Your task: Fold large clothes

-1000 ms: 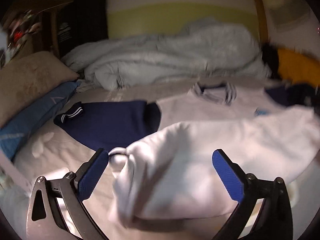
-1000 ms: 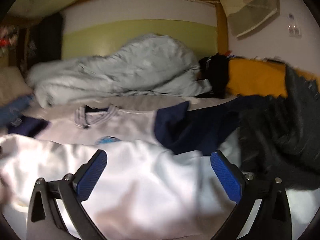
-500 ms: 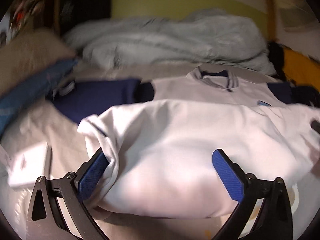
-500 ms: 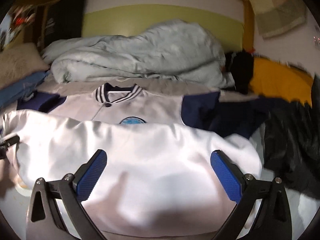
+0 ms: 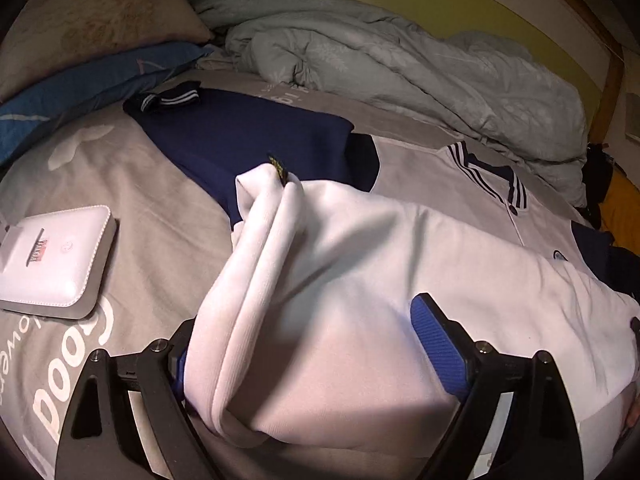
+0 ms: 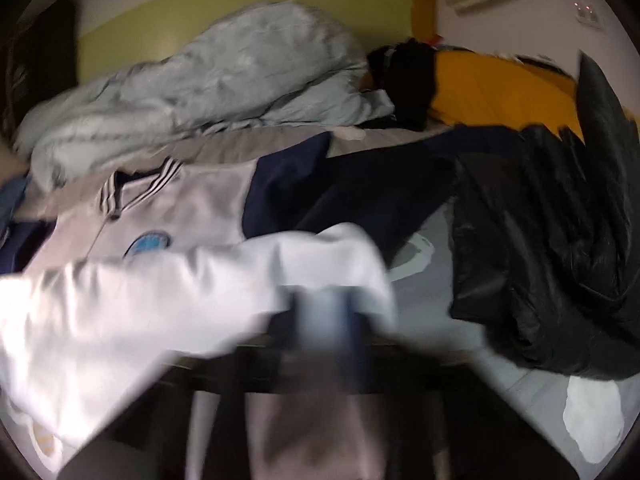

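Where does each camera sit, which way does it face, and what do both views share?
Left wrist: sits on the left tongs, low over the bed, facing the pillows; its two fingers straddle the white garment, open.
Right wrist: sits on the right tongs, facing the headboard and black jacket; blurred, they appear shut on the white garment's edge.
Shared: white garment, striped-collar jacket, grey duvet.

**A lived-in bedroom**

The scene is a bed in a home. A grey printed bedsheet (image 5: 168, 184) covers the mattress, a rumpled pale grey duvet (image 5: 400, 60) is heaped against the wooden-framed headboard (image 5: 608, 76), and a beige pillow (image 5: 92, 20) lies on a blue pillow (image 5: 80, 92).
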{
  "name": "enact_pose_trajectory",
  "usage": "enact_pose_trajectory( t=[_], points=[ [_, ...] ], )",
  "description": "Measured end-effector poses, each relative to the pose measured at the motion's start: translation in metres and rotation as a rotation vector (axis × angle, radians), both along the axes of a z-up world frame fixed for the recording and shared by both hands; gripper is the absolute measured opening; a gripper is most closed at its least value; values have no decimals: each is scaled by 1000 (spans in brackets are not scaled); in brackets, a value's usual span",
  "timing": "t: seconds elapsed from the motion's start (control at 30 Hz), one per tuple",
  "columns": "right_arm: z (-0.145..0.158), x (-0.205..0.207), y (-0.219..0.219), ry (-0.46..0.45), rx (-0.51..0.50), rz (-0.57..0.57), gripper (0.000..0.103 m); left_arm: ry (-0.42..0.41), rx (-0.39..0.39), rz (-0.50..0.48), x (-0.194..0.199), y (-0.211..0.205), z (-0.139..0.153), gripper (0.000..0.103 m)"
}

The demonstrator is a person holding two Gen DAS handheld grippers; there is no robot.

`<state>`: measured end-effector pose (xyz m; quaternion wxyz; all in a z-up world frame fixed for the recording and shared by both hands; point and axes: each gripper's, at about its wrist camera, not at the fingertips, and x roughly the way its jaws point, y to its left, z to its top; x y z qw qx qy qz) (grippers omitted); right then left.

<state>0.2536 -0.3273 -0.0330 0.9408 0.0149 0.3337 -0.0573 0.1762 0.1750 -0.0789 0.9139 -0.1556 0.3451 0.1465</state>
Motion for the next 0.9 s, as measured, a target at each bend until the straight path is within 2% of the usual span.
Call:
enact_pose_trajectory(
  t=[0.07, 0.13, 0.2, 0.23, 0.27, 0.3, 0.33, 0.43, 0.53, 0.6, 0.67, 0.77, 0.83, 0.9],
  points=[
    [-2, 3, -3, 4, -36, -45, 1, -27, 28, -5, -3, -4, 6, 89],
    [-12, 8, -8, 43, -5, -37, 1, -73, 90, -19, -10, -14, 14, 89],
    [-8, 2, -6, 9, -14, -42, 4, -119, 164, -42, -16, -29, 21, 95],
    [-2, -7, -2, -39, -28, -32, 11, -137, 198, -49, -18, -36, 24, 103],
    [2, -14, 3, -75, -44, -22, 40, -152, 224, -52, -20, -40, 27, 103],
    [4, -20, 8, -106, -55, -7, 79, -166, 250, -50, -23, -44, 29, 103],
    [6, -24, 12, -132, -67, -9, 90, -177, 265, -54, -24, -47, 30, 103],
    [16, -40, 27, -231, -92, 26, 91, -190, 275, -81, -25, -49, 33, 103],
    [20, -50, 46, -285, -159, 55, 103, -189, 265, -68, -25, -45, 33, 103],
    [22, -55, 54, -303, -150, 79, 103, -195, 247, -67, -26, -42, 33, 103],
    [22, -58, 62, -303, -95, 112, 103, -203, 249, -75, -27, -43, 34, 103],
    [16, -58, 79, -265, -47, 145, 103, -203, 291, -74, -27, -50, 34, 103],
    [13, -60, 95, -253, -79, 161, 103, -191, 309, -101, -24, -56, 33, 103],
    [9, -60, 111, -242, -151, 160, 103, -167, 323, -109, -20, -60, 31, 103]
  ],
)
